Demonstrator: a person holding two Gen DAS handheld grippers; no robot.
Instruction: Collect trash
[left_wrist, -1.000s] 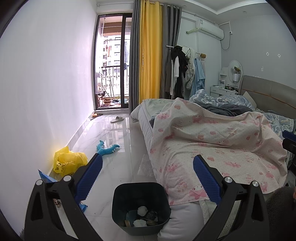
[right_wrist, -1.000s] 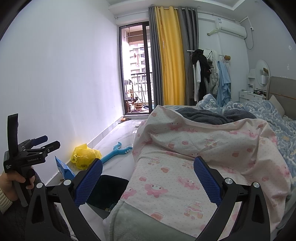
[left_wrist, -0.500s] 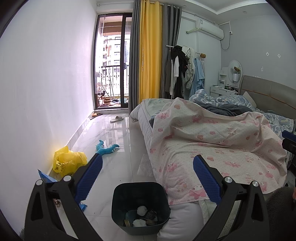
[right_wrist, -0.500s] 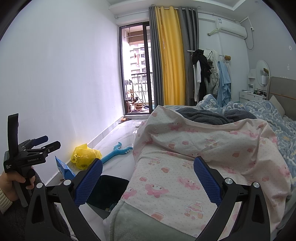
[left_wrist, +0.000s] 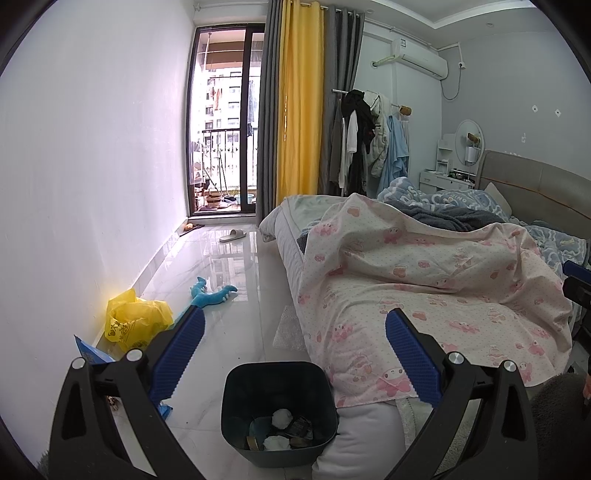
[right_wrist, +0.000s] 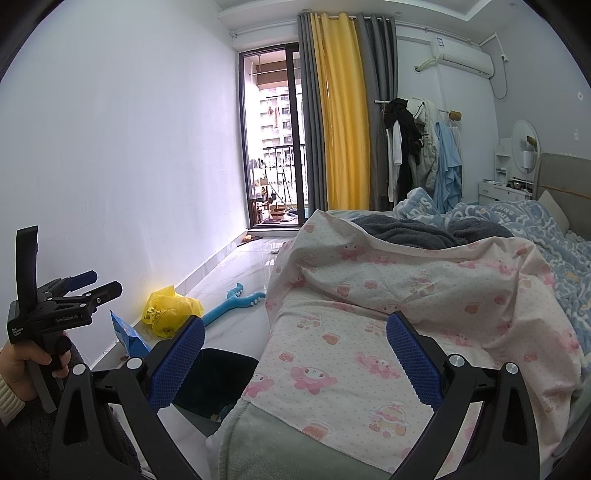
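Note:
A dark bin (left_wrist: 279, 410) stands on the floor beside the bed, holding white paper wads and wrappers. My left gripper (left_wrist: 295, 354) hangs open above it, nothing between its blue pads. A crumpled yellow plastic bag (left_wrist: 135, 319) lies by the wall, with a blue packet (left_wrist: 92, 354) near it and a small scrap (left_wrist: 112, 402) on the tiles. My right gripper (right_wrist: 295, 354) is open over the bed's pink-patterned cover, holding nothing. In the right wrist view the bin (right_wrist: 214, 380) shows partly, and the yellow bag (right_wrist: 170, 310) and blue packet (right_wrist: 129, 336) sit along the wall.
A blue plush toy (left_wrist: 210, 295) and a slipper (left_wrist: 232, 235) lie on the glossy floor. The bed (left_wrist: 424, 280) fills the right side. A clear bubble-wrap sheet (left_wrist: 288, 328) lies at the bed's foot. A hand (right_wrist: 22, 365) holds the left gripper at the far left.

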